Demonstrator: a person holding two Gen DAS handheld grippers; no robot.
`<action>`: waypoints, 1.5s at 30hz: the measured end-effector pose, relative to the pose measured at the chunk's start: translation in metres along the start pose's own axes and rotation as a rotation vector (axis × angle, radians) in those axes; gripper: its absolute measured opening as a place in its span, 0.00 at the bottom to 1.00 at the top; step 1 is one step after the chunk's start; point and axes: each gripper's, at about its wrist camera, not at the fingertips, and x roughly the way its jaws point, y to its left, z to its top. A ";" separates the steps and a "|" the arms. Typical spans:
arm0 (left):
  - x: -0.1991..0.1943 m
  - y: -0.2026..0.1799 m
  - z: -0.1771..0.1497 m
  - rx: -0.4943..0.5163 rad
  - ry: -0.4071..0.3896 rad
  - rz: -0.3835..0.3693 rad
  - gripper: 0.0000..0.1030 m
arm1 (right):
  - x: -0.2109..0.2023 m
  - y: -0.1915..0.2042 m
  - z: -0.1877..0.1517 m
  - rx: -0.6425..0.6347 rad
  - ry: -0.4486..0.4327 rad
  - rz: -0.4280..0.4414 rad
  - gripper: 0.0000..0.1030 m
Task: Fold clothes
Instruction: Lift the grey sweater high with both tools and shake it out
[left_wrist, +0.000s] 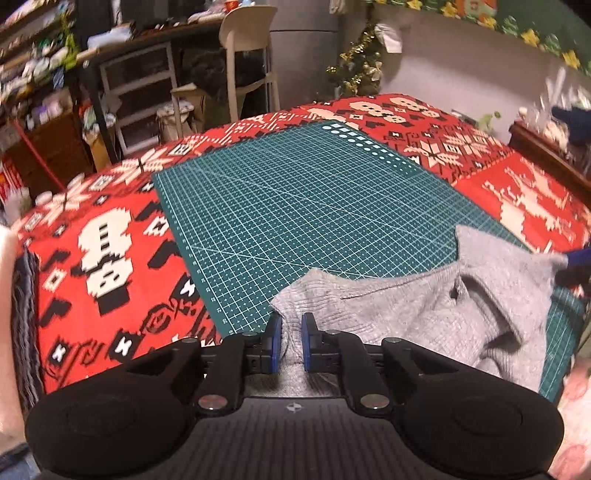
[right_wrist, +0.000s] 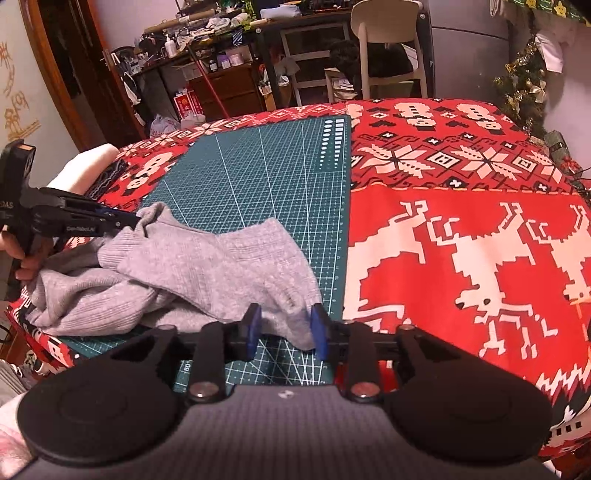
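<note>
A: Position of the garment?

B: The grey knit sweater (right_wrist: 207, 266) lies bunched on the near part of the green cutting mat (right_wrist: 280, 184), its bulk hanging toward the left edge of the table over the red patterned cloth (right_wrist: 461, 229). It is crumpled, not flat; no clean fold shows.

A: Left side first. State of the left gripper?

B: The left gripper (left_wrist: 291, 332) has its blue pads drawn narrow with ribbed grey fabric between them. In the right wrist view it enters from the left and pinches a raised edge of the sweater.

A: And the right?

B: The right gripper (right_wrist: 286, 328) stands wider. The sweater's near right corner sits between its pads; whether they grip it, I cannot tell.

A: The governing relation?

B: The garment's long axis runs left to right, spanning from one gripper to the other. Each gripper is at its own end, and bare mat lies ahead of both. In my judgement, any spreading or folding depends on those two ends staying level across that axis.
</note>
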 end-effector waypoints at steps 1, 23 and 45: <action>0.000 0.000 0.000 -0.002 0.000 0.001 0.12 | 0.001 -0.001 -0.001 0.004 -0.002 -0.002 0.32; -0.148 -0.015 0.066 -0.072 -0.498 0.234 0.04 | -0.055 0.027 0.121 -0.179 -0.372 -0.070 0.07; -0.323 -0.069 0.085 -0.112 -0.929 0.272 0.04 | -0.299 0.109 0.167 -0.352 -0.857 -0.116 0.07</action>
